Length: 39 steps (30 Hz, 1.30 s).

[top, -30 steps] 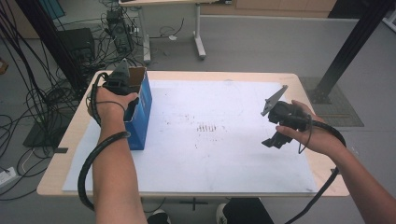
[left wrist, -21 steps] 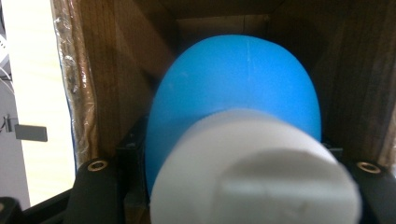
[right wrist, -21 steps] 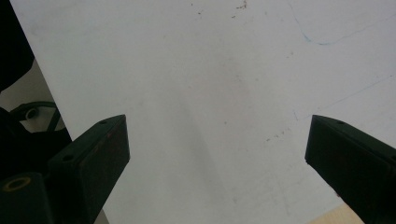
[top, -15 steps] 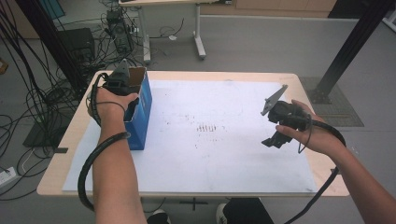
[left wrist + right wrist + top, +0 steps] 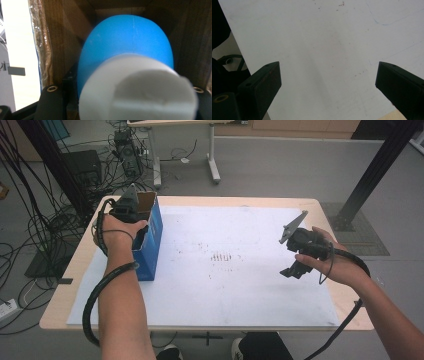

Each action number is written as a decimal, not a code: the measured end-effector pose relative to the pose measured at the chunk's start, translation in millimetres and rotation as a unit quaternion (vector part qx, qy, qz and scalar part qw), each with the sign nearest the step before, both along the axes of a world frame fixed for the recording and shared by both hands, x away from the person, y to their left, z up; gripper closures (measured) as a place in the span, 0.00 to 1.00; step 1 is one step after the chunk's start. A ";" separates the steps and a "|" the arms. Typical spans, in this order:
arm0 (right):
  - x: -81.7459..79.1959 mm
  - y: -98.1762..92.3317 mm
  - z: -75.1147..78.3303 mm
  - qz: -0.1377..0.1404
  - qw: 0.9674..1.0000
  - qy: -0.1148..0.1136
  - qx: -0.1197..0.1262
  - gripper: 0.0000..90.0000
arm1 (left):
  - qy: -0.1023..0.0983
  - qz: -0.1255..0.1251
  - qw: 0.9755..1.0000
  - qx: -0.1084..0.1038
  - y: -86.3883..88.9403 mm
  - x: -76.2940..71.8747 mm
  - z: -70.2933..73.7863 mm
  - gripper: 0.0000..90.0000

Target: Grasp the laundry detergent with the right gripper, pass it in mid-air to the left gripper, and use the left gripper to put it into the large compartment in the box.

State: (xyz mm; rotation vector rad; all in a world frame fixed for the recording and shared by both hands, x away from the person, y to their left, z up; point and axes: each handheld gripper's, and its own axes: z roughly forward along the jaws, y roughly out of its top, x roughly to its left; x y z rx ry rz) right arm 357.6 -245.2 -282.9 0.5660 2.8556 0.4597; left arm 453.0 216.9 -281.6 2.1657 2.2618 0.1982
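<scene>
Left gripper [image 5: 131, 206], inside box [image 5: 150, 240]: clamped on blue-white bottle [image 5: 130, 75]. Risk: bottle snagging the box wall, tipping it. Right gripper [image 5: 296, 270]: wide open, empty.

The blue cardboard box [image 5: 150, 242] stands at the left edge of the desk [image 5: 320, 205], its open top taken up by the left hand-held gripper [image 5: 131, 202] and a blue-and-white object [image 5: 127, 50]. Rightward, the white sheet [image 5: 225, 285] lies bare; the right hand-held gripper [image 5: 295, 265] hovers there open-jawed.
</scene>
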 end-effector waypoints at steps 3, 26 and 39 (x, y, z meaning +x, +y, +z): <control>0.2 0.4 -0.5 0.001 1.000 0.000 -0.001 0.07 | 0.000 -0.001 1.000 0.000 0.0 -0.1 0.9 0.40; 0.7 1.3 -1.3 0.005 1.000 0.002 0.000 0.07 | 0.002 -0.003 1.000 0.000 -2.6 0.8 1.9 0.41; 0.6 2.2 -1.5 0.006 1.000 0.001 0.001 0.07 | 0.000 -0.006 1.000 0.000 -3.0 0.1 2.1 0.41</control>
